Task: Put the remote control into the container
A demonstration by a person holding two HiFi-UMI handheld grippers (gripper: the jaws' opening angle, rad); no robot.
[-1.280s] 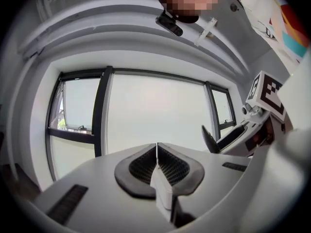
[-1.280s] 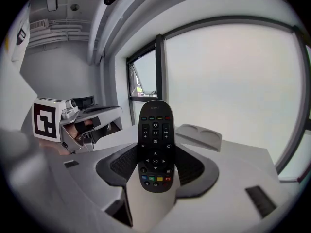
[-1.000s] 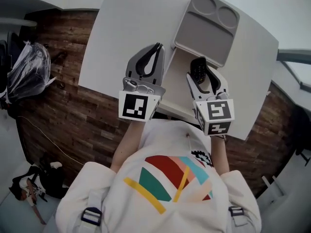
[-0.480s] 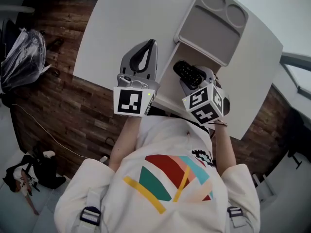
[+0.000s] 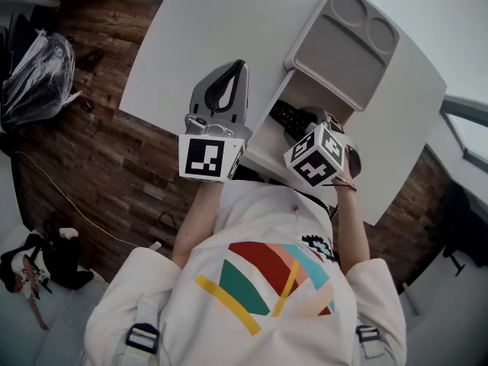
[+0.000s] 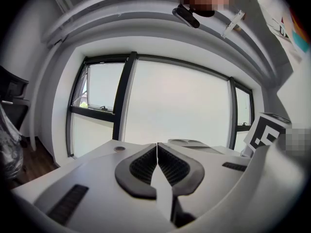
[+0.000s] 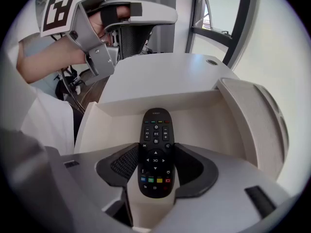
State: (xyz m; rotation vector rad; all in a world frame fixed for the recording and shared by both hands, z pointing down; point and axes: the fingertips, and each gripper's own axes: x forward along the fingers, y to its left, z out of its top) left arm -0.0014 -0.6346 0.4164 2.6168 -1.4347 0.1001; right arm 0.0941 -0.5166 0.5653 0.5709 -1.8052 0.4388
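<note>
Remote control [image 7: 155, 125] is clamped between the right gripper [image 7: 156, 154] fingers [image 7: 193, 167]. Its far end points down inside the open container [image 7: 209, 120], with free room to both side walls and the far wall. The lid [image 7: 257, 125] stands open on the right. The left gripper [image 6: 157, 149], its fingers pressed together on nothing, hangs over the surface [image 5: 221, 21] just beside the container's rim. A second ago the right gripper held the remote nearly level above the container; it has since tipped steeply down.
</note>
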